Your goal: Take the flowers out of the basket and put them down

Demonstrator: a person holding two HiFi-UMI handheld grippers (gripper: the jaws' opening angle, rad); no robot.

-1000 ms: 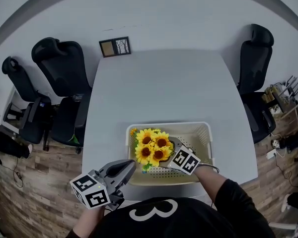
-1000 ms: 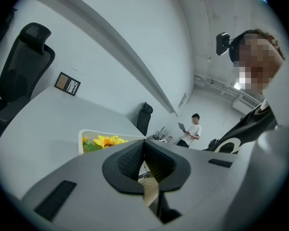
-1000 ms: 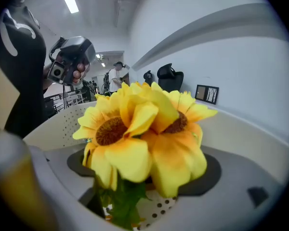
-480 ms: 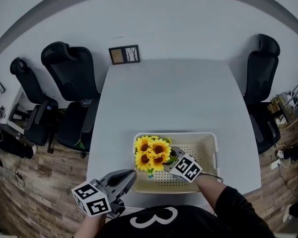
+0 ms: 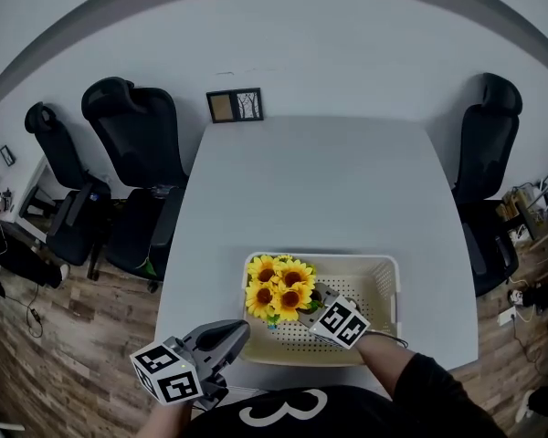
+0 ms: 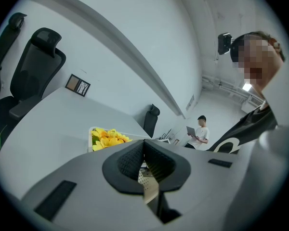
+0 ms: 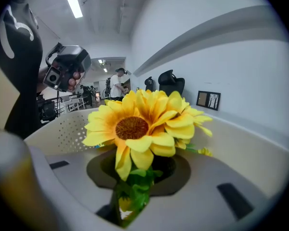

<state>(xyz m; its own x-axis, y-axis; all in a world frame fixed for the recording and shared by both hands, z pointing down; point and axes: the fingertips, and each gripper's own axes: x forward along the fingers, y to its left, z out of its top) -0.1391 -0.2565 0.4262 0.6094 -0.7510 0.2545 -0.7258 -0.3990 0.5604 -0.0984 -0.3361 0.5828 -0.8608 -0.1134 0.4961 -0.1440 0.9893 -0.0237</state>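
Flowers (image 5: 279,286): yellow, lower middle of frame, in left end of white basket (image 5: 384,273) on grey table (image 5: 310,181) | Right gripper (image 5: 308,303): in basket, jaws closing on green stems | Left gripper (image 5: 238,329): lower left of frame, near basket corner, jaws pressed together, holding nothing

On my feed the pale grey bench (image 5: 320,190) takes up the middle of the head view. A cream perforated basket (image 5: 395,292) sits flat on it at lower centre, right by the near edge. Top left of the benchtop there's a small picture frame (image 5: 235,105), standing at the far edge.
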